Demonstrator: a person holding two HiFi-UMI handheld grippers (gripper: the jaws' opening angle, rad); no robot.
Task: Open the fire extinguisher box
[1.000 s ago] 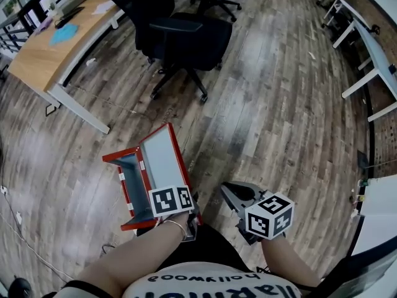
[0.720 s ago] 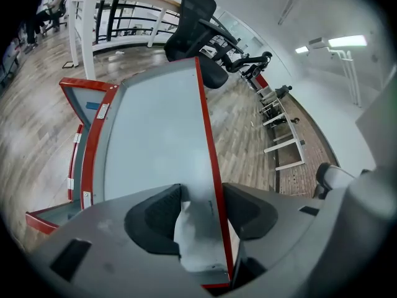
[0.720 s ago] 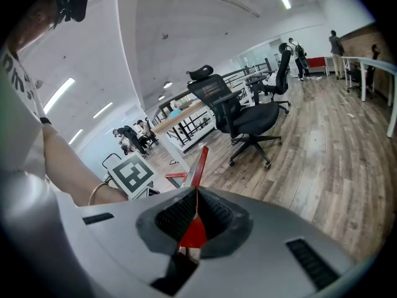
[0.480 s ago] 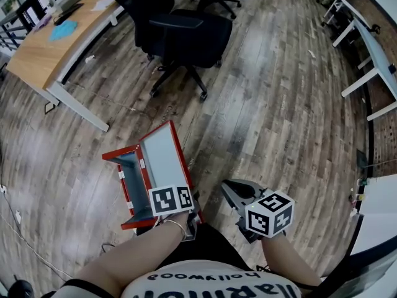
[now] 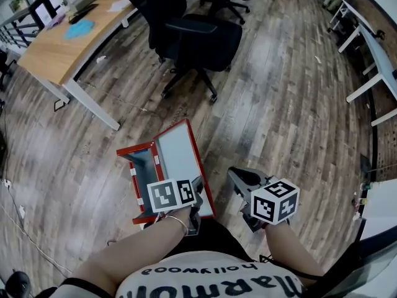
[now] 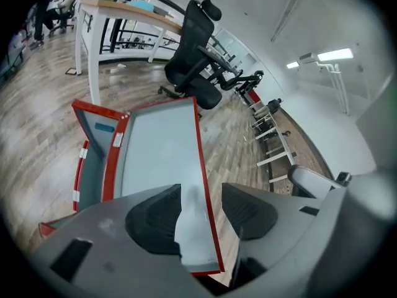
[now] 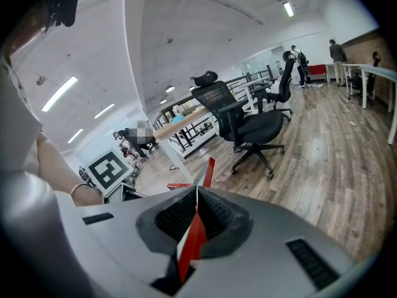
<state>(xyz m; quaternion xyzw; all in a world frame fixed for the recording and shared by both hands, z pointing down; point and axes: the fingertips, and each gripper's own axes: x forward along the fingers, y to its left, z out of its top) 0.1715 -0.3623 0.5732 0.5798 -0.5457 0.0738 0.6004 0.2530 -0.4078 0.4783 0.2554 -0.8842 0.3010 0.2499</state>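
Note:
The red fire extinguisher box (image 5: pixel 141 166) lies on the wooden floor with its grey-paned door (image 5: pixel 180 157) swung open; the inside looks empty. My left gripper (image 5: pixel 196 188) is at the door's near end. In the left gripper view its jaws stand wide around the door's red-rimmed edge (image 6: pixel 201 166), and the pads (image 6: pixel 155 219) do not press on it; the left gripper (image 6: pixel 195 213) is open. My right gripper (image 5: pixel 239 177) hovers to the right of the box, apart from it. In the right gripper view the right gripper (image 7: pixel 197 213) is shut, with the red door (image 7: pixel 209 169) showing edge-on beyond it.
A black office chair (image 5: pixel 198 36) stands beyond the box, and a wooden desk (image 5: pixel 68 42) on white legs is at the far left. White table legs (image 5: pixel 366 85) line the right side. People stand far off in the right gripper view.
The head view has shifted, so the box and both grippers sit slightly lower and to the right. Relative to the box the grippers have hardly moved, and the door stands open as before.

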